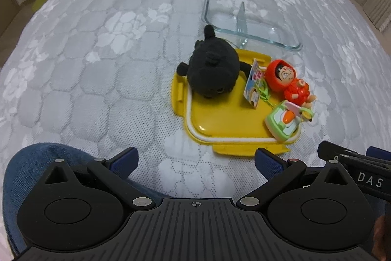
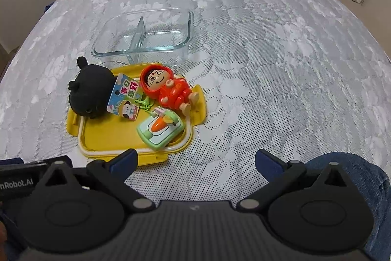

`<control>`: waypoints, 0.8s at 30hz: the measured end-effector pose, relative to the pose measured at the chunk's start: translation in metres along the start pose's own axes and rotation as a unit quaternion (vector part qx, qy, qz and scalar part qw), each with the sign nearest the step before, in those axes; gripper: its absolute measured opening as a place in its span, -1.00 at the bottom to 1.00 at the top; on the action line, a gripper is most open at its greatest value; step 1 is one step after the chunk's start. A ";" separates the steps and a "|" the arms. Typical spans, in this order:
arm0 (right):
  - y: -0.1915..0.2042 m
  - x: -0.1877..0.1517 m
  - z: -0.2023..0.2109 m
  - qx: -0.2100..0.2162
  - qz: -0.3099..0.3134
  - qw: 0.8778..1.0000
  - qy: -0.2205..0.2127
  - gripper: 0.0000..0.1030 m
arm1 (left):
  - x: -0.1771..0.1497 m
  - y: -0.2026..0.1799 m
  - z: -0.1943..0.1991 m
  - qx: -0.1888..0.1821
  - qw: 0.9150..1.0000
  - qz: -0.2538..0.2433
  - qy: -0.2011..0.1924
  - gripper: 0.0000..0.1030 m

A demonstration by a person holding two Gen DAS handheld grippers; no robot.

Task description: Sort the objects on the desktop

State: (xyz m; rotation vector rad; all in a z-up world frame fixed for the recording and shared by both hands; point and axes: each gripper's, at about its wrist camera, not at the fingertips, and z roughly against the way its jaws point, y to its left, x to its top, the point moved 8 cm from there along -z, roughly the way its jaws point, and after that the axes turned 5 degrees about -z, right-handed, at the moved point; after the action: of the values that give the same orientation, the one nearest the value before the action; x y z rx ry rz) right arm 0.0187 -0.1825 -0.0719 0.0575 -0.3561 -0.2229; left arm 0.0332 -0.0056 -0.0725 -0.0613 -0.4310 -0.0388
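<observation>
Soft even indoor light, heavy fisheye edges

Toys lying on a yellow lid [image 2: 107, 138]
Black plush [image 2: 91, 92], red doll [image 2: 168, 87] and green toy [image 2: 160, 130] are resting before the empty glass box [image 2: 146, 36].

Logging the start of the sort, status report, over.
Left gripper and right gripper open, empty. Black plush, red doll, green toy on yellow lid. Glass box empty behind. Nothing in the way.

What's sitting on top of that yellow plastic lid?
On the yellow plastic lid: a black plush toy with a paper tag, a red-hooded doll figure and a green toy holding a carrot. Whatever lies beneath them is hidden.
</observation>
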 end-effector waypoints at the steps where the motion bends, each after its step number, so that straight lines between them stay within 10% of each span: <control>1: 0.000 0.000 0.000 -0.001 0.001 1.000 -0.001 1.00 | 0.000 -0.001 0.000 -0.001 1.000 -0.002 0.000 1.00; 24: -0.002 -0.003 -0.005 0.001 -0.002 1.000 0.009 1.00 | -0.003 -0.006 -0.002 -0.002 1.000 -0.017 0.006 1.00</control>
State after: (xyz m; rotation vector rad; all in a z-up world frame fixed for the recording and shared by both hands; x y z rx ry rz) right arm 0.0177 -0.1838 -0.0778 0.0625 -0.3375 -0.2261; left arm 0.0314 -0.0119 -0.0755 -0.0582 -0.4196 -0.0737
